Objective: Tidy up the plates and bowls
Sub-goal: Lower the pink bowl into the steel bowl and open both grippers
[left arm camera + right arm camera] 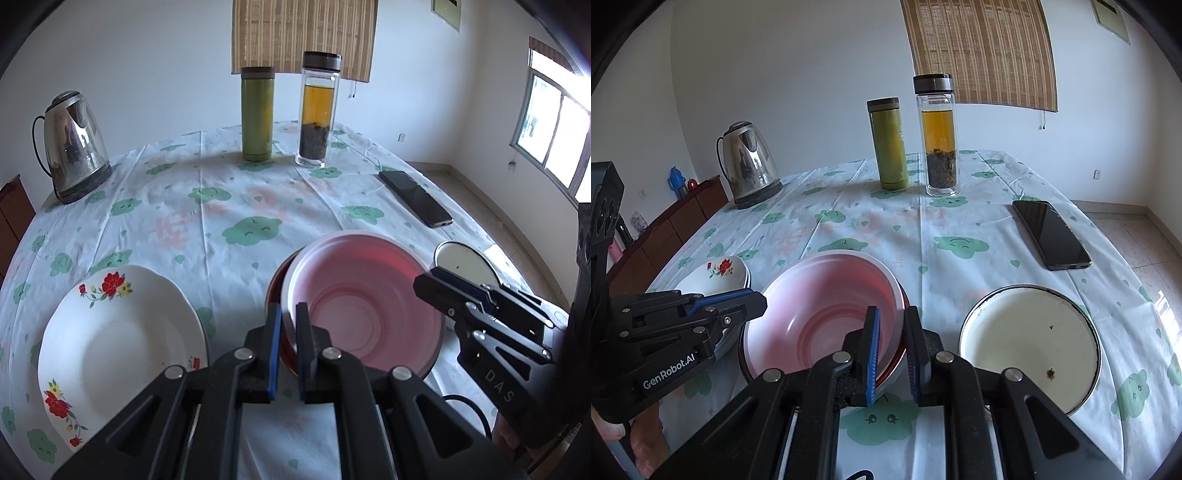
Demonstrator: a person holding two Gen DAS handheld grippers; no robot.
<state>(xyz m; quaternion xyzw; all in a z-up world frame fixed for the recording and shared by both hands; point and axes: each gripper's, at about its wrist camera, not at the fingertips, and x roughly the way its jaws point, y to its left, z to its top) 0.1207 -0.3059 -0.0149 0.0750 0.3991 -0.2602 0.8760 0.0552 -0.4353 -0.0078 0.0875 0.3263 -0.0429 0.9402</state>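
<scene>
A pink bowl (362,295) (827,295) sits nested in a red bowl (285,350) on the clothed table. My left gripper (288,312) (759,299) is shut on the stack's left rim, one finger outside the red bowl and one inside the pink one. My right gripper (892,314) (424,284) is shut on the pink bowl's right rim. A white plate with red flowers (110,332) (720,273) lies to the left of the bowls. A white enamel dish (1030,339) (465,262) lies to their right.
At the back stand a steel kettle (74,147), a green flask (257,114) and a glass tea bottle (317,110). A black phone (1051,234) lies at the right. The table edge (1145,280) drops off beyond the phone. A wooden cabinet (665,229) stands at the left.
</scene>
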